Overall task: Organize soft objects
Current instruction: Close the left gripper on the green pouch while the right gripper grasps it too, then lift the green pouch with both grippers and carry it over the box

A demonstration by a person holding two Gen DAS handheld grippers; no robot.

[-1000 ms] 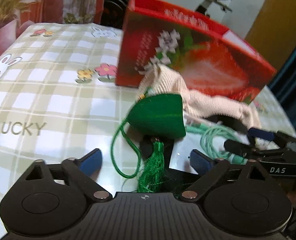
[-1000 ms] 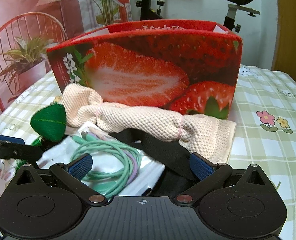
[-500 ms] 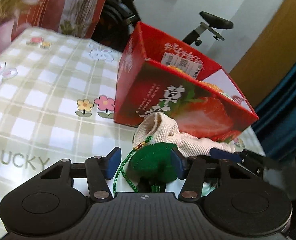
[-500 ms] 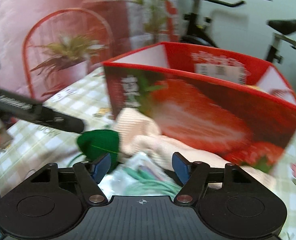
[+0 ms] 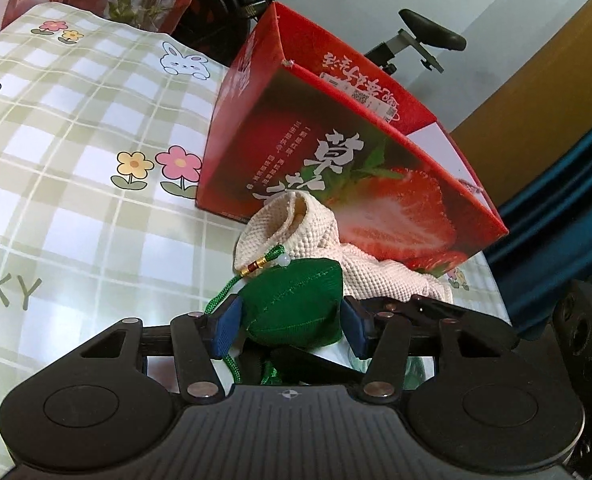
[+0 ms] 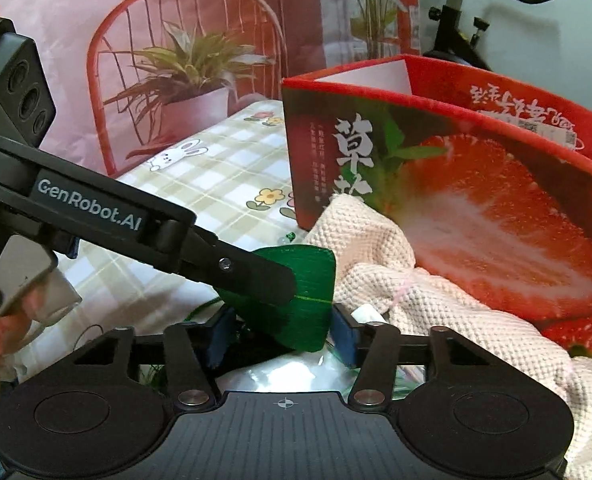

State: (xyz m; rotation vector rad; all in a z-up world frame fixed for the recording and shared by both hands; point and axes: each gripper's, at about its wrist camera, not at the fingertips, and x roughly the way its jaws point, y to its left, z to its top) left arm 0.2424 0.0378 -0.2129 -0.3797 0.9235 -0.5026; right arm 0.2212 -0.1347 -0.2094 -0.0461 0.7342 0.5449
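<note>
The left gripper (image 5: 292, 326) squeezes the green pouch (image 5: 296, 308) between its fingers. The right gripper (image 6: 284, 334) is closing its fingers around that same pouch. Past both lies the cream cloth (image 6: 380, 272) against the red box (image 5: 336, 152).

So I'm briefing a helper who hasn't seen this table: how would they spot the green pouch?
Start at the big red strawberry box on the checked tablecloth. A cream knitted cloth lies against its front. The green pouch sits at that cloth's near end, between the left gripper pads: the only dark green stitched piece, with a beaded cord.
</note>
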